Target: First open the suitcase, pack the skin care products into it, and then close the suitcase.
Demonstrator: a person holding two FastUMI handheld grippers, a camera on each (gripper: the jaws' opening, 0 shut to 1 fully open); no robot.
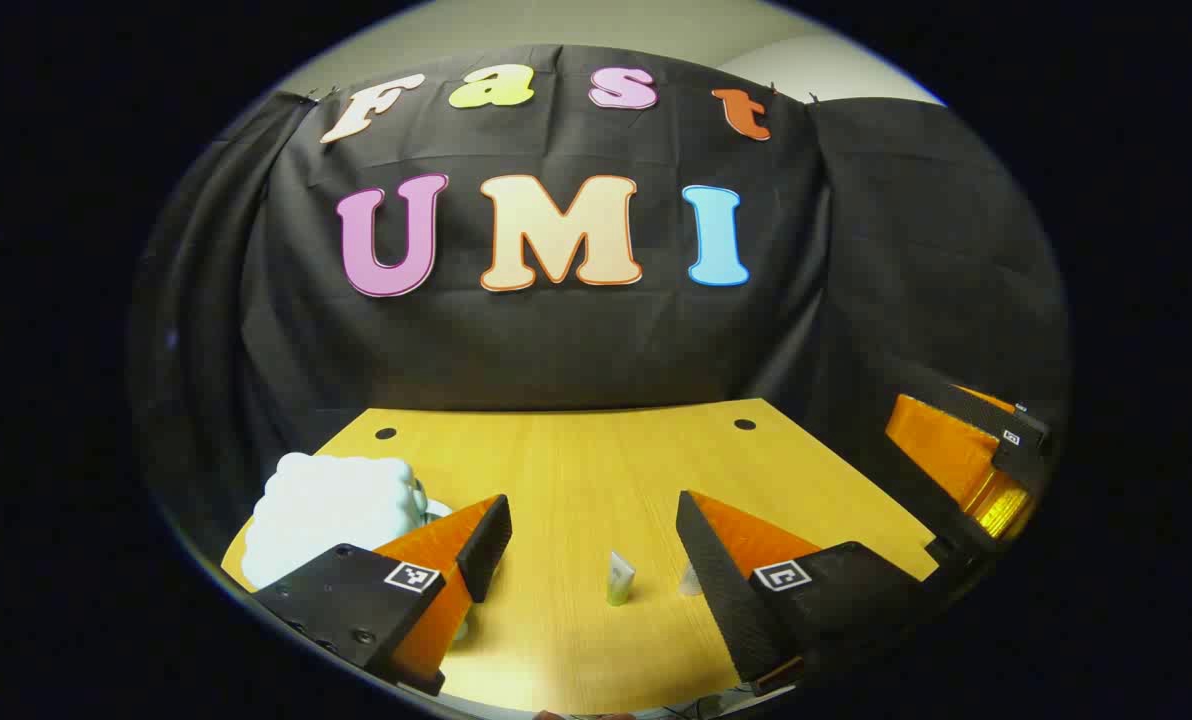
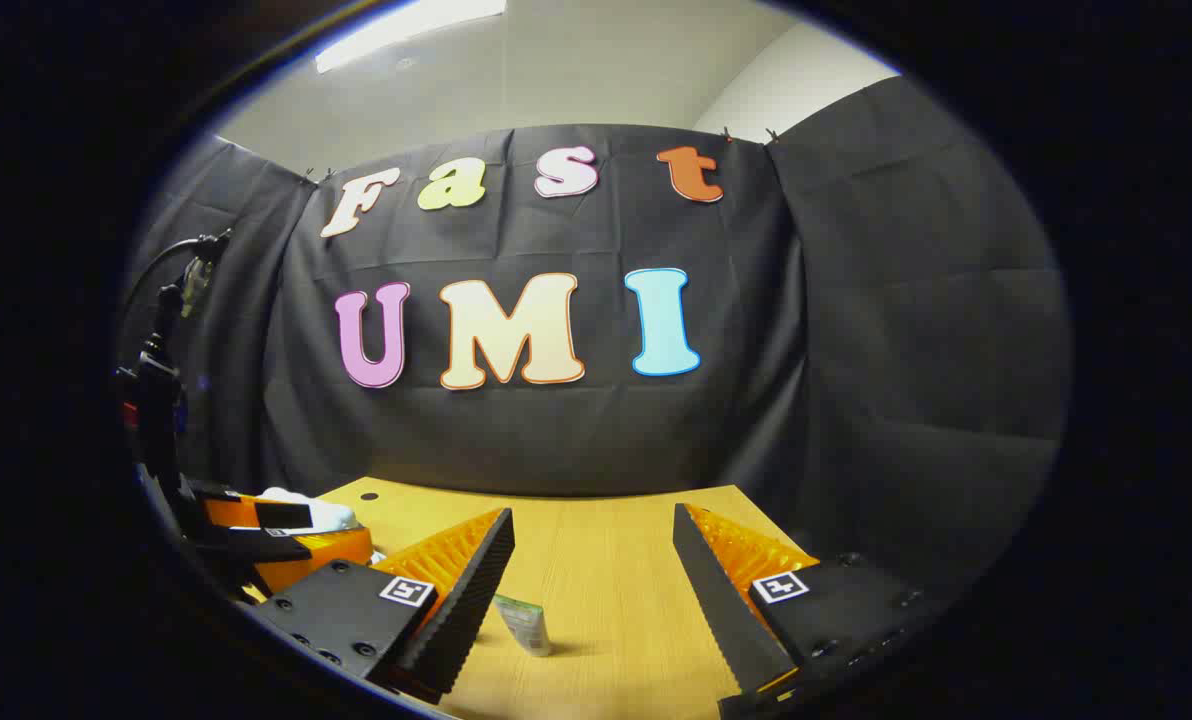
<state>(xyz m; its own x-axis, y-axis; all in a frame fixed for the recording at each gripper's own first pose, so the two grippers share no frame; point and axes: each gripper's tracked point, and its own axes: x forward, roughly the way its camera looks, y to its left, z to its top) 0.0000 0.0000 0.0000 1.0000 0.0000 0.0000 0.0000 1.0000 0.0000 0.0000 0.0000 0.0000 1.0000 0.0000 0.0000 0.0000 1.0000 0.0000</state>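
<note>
A white, cloud-shaped suitcase (image 1: pixel 326 510) sits closed on the left of the wooden table (image 1: pixel 576 460). A small pale tube (image 1: pixel 620 580) stands on the table between my left gripper's fingers, well below their tips. A second small pale item (image 1: pixel 691 580) peeks out beside the right finger. My left gripper (image 1: pixel 592 505) is open and holds nothing. My right gripper (image 2: pixel 591 520) is open too. A tube (image 2: pixel 523 623) with a green end leans on the table just inside its left finger. The suitcase (image 2: pixel 306 508) shows white behind the left gripper (image 2: pixel 276 535).
The right gripper (image 1: pixel 966 460) hovers off the table's right edge in the left gripper view. Two dark holes (image 1: pixel 386 433) mark the table's far corners. Black cloth walls close the booth behind and at both sides. A stand with cables (image 2: pixel 161 340) rises at far left.
</note>
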